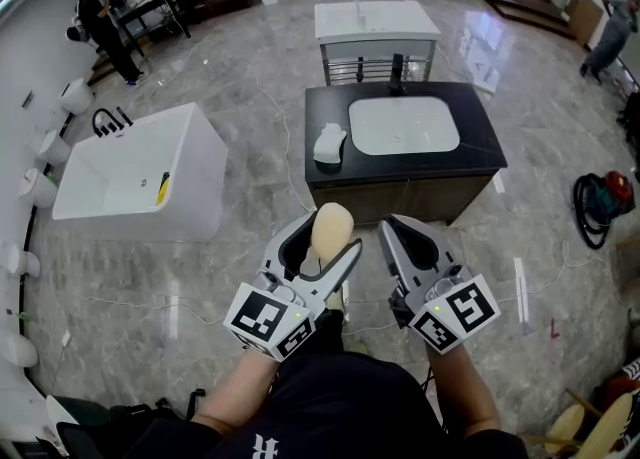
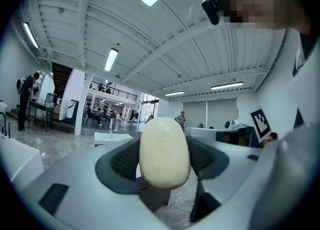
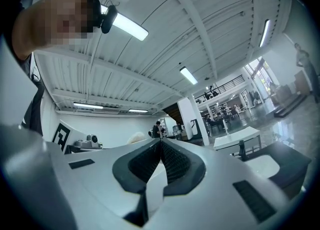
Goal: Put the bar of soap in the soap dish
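Observation:
A cream oval bar of soap (image 1: 331, 225) stands upright between the jaws of my left gripper (image 1: 328, 238), which is shut on it. In the left gripper view the soap (image 2: 164, 149) fills the middle between the dark pads. My right gripper (image 1: 392, 225) is beside it, shut with nothing in it; its jaws meet in the right gripper view (image 3: 161, 145). Both are held in the air, well short of the black vanity counter (image 1: 480, 137). The white soap dish (image 1: 329, 143) sits on that counter's left end, beside the white sink basin (image 1: 403, 125).
A black faucet (image 1: 397, 72) stands behind the basin. A white bathtub (image 1: 130, 172) is on the floor to the left, and a second white vanity (image 1: 375, 22) is farther back. Cables cross the marble floor; a vacuum (image 1: 600, 202) lies at right. People stand far off.

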`<state>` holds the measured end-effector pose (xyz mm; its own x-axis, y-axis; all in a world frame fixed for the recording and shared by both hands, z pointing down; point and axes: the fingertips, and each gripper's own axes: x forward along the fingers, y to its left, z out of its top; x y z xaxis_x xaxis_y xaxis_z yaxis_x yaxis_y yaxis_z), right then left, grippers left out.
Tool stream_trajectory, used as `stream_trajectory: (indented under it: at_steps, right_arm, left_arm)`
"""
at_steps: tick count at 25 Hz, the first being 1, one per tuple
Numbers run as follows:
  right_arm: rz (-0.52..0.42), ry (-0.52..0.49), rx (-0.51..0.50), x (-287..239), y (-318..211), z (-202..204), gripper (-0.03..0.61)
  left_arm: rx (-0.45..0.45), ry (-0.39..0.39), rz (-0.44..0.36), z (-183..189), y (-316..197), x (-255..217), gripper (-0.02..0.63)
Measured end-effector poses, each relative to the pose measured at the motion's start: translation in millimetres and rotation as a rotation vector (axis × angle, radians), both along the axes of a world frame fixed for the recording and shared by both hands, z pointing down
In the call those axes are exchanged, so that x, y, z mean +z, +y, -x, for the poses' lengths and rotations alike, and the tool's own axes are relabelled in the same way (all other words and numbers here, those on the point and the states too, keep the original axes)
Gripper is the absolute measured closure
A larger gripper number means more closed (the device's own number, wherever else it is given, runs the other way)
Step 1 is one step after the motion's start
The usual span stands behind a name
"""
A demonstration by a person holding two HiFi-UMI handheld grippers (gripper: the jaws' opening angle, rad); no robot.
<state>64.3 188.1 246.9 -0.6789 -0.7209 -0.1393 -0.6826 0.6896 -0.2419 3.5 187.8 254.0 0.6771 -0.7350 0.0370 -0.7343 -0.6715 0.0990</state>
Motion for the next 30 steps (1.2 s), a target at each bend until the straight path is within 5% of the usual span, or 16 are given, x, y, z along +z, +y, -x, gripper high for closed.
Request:
stream_trajectory:
  at_steps: [30]
  right_arm:
    - [0.061, 0.047, 0.100, 9.5, -287.6, 72.9, 0.572]
  left_arm:
    - [-0.010, -0.043, 0.064, 78.7, -301.5, 57.1, 0.321]
